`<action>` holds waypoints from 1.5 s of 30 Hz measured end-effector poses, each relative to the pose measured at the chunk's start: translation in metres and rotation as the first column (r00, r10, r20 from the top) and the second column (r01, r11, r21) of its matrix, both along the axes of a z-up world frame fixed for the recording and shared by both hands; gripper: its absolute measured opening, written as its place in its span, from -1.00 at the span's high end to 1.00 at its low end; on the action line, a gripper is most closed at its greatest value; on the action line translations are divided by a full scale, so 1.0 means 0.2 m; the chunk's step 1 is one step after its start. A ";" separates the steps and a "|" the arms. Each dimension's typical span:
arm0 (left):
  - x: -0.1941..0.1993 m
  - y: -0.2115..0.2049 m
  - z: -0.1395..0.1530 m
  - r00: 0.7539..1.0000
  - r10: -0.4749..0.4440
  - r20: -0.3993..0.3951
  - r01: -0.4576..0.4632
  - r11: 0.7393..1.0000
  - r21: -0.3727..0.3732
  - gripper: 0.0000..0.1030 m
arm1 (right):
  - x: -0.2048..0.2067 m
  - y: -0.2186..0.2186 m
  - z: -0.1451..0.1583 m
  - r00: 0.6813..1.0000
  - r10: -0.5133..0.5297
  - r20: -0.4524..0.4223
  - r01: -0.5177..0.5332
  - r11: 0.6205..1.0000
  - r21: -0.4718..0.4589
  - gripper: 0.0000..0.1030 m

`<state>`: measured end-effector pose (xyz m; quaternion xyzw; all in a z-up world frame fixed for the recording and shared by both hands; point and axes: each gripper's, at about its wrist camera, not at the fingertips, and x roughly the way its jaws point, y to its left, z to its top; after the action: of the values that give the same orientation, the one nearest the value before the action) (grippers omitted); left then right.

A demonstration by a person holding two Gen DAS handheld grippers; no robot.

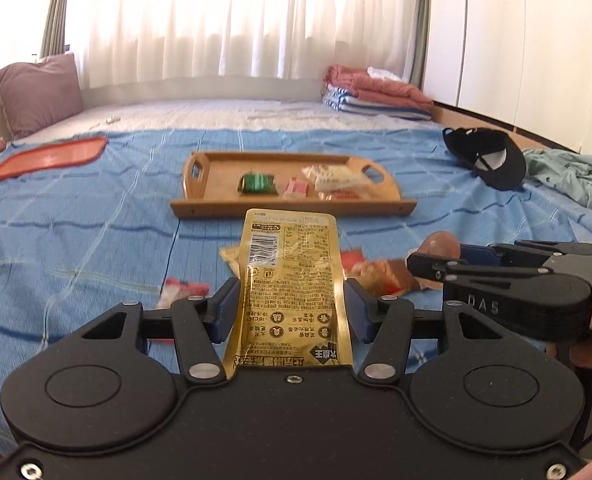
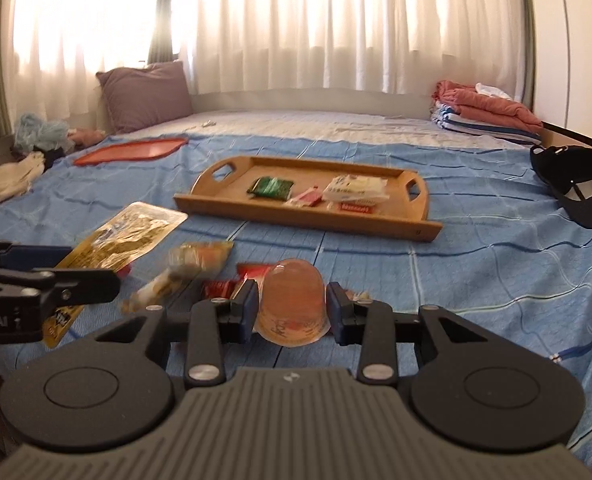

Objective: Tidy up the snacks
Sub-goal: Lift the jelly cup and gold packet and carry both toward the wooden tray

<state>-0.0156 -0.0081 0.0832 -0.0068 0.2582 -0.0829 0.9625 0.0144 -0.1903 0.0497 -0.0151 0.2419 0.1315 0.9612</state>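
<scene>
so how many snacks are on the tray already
4 that I can see: a green packet at the left, a pink one mid-tray, a white bag right, a red packet in front. More may hide beneath.

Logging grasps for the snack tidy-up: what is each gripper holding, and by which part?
Left gripper: gold foil snack pouch, clamped across its middle side edges. Right gripper: orange jelly cup, gripped by its sides.

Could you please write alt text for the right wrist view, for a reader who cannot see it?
The right gripper grips a clear jelly cup above a blue bedspread. Ahead lies a wooden tray holding several snacks; the left gripper holds a gold packet.
</scene>
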 end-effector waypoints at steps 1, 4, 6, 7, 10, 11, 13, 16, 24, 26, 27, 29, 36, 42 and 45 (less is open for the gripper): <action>0.01 0.00 0.02 1.000 -0.001 0.005 0.001 1.000 -0.001 -0.03 | 0.02 -0.01 0.02 1.000 -0.006 0.004 0.006 1.000 0.008 0.20; 0.07 0.00 0.07 1.000 0.011 0.022 -0.011 1.000 -0.002 -0.02 | 0.07 -0.05 0.06 1.000 -0.019 0.020 0.019 0.999 0.028 0.20; 0.13 0.01 0.10 0.999 0.023 0.028 -0.022 1.000 -0.015 -0.02 | 0.11 -0.07 0.09 0.999 -0.030 0.027 0.029 0.999 0.035 0.20; 0.16 0.01 0.12 0.999 0.027 0.030 -0.026 0.999 -0.022 -0.02 | 0.13 -0.08 0.11 0.999 -0.034 0.026 0.033 0.999 0.038 0.20; 0.27 0.03 0.17 0.999 0.037 0.039 -0.036 0.999 -0.023 -0.02 | 0.22 -0.12 0.15 0.999 -0.051 0.019 0.050 0.997 0.059 0.20; 0.32 0.05 0.20 0.998 0.041 0.038 -0.040 0.999 -0.028 -0.02 | 0.24 -0.14 0.17 0.998 -0.056 0.019 0.055 0.996 0.067 0.21; 0.41 0.07 0.24 0.998 0.050 0.038 -0.048 0.998 -0.041 -0.02 | 0.30 -0.17 0.20 0.997 -0.070 0.022 0.068 0.995 0.076 0.27; 0.55 0.11 0.29 0.997 0.064 0.040 -0.062 0.997 -0.043 -0.02 | 0.40 -0.22 0.26 0.996 -0.088 0.021 0.086 0.993 0.078 0.73; 0.76 0.17 0.28 0.997 0.075 0.028 -0.074 0.996 -0.048 -0.02 | 0.62 -0.32 0.15 0.991 -0.069 -0.112 0.081 0.990 0.113 0.61; 0.77 0.17 0.24 0.997 0.073 0.018 -0.072 0.997 -0.038 -0.02 | 0.62 -0.32 0.08 0.987 -0.066 -0.147 0.080 0.992 0.093 0.15; 0.78 0.16 0.21 0.997 0.072 0.006 -0.071 0.997 -0.036 -0.02 | 0.62 -0.31 0.04 0.985 -0.062 -0.162 0.076 0.994 0.082 0.04; 0.79 0.16 0.16 0.997 0.075 -0.024 -0.076 0.996 -0.042 -0.02 | 0.65 -0.29 -0.03 0.980 -0.055 -0.193 0.069 0.995 0.066 -0.35; 0.81 0.16 0.11 0.997 0.071 -0.025 -0.071 0.997 -0.035 -0.02 | 0.87 -0.22 -0.15 0.967 -0.080 -0.240 0.084 0.996 0.006 -0.67; 0.86 0.17 0.09 0.997 0.073 -0.022 -0.074 0.997 -0.025 -0.02 | 0.97 -0.18 -0.19 0.958 -0.038 -0.285 0.034 0.999 -0.021 -0.40; 0.90 0.19 0.08 0.997 0.079 -0.026 -0.080 0.996 -0.025 -0.02 | 0.95 -0.17 -0.19 0.957 -0.027 -0.289 0.020 0.999 -0.028 0.03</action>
<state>0.1641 0.0289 0.0991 -0.0306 0.2687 -0.0478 0.9616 0.2049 -0.2250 0.0114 -0.0046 0.3815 0.1179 0.9168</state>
